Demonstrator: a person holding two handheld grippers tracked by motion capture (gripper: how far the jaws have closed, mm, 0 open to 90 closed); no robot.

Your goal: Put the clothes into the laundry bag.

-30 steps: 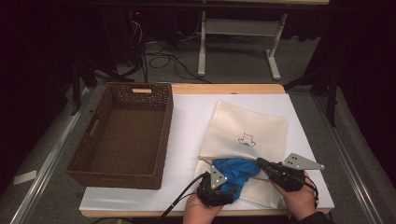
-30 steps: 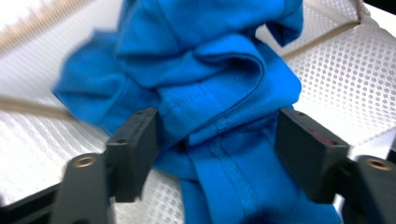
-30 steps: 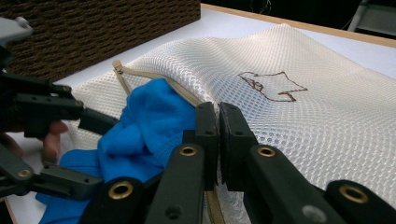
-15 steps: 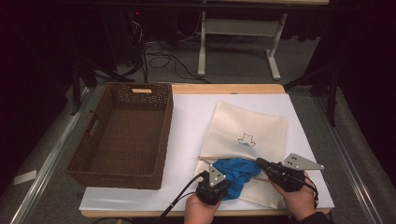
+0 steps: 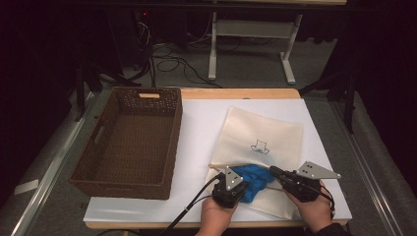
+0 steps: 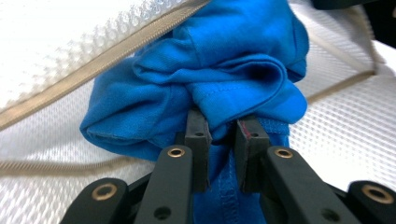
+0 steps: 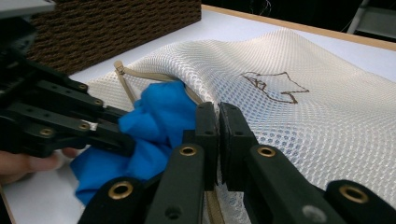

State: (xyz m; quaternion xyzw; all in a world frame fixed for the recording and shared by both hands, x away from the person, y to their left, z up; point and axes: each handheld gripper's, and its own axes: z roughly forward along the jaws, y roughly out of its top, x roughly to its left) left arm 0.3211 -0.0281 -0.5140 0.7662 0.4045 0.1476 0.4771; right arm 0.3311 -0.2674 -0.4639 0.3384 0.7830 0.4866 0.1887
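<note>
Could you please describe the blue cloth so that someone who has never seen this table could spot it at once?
On the white table, right of the brown wicker basket, lies a cream mesh laundry bag. At the bag's near, zippered opening, between the left gripper and the right gripper, sits the crumpled blue cloth. It is the only bright blue thing there.

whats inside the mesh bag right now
A bunched blue cloth sits at the mesh bag's zippered opening, part in, part out, pinched by the left gripper. The right gripper holds the bag's edge. Anything deeper under the mesh is covered.
</note>
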